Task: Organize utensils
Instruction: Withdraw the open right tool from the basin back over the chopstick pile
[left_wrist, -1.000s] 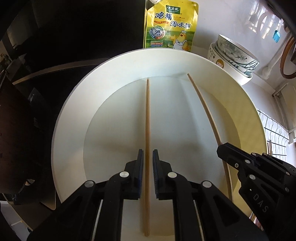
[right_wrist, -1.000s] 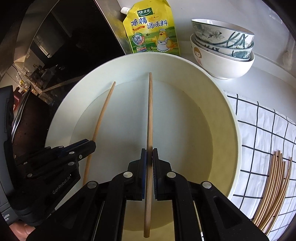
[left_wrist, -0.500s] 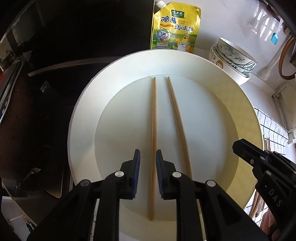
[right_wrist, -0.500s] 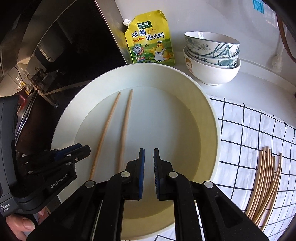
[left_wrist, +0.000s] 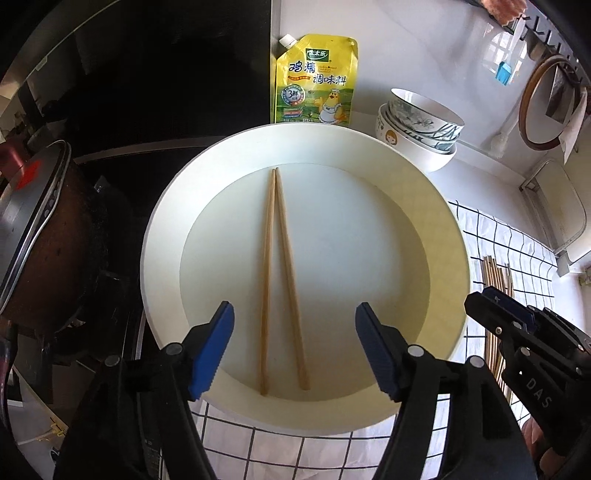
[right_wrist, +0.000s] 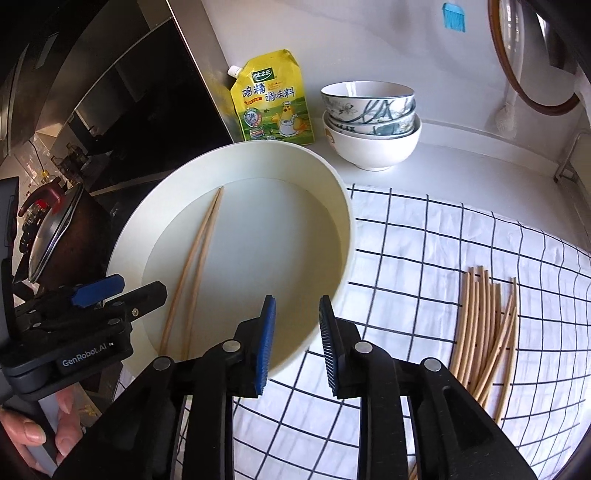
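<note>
Wooden chopsticks (left_wrist: 275, 280) are laid as a pair in the white plate (left_wrist: 448, 236) at centre frame, both jaws opening on nothing, so the right gripper (right_wrist: 295, 339) is best steered to the loose bundle (right_wrist: 487, 325) lower right while the left gripper (left_wrist: 293, 347) is kept clear.

Black angular left tool (left_wrist: 294, 347) and right tool (right_wrist: 297, 341), ribbed blue pads (left_wrist: 212, 349), silver pivot screws; white "DAS" and "GenRobot.AI" lettering on housings.
</note>
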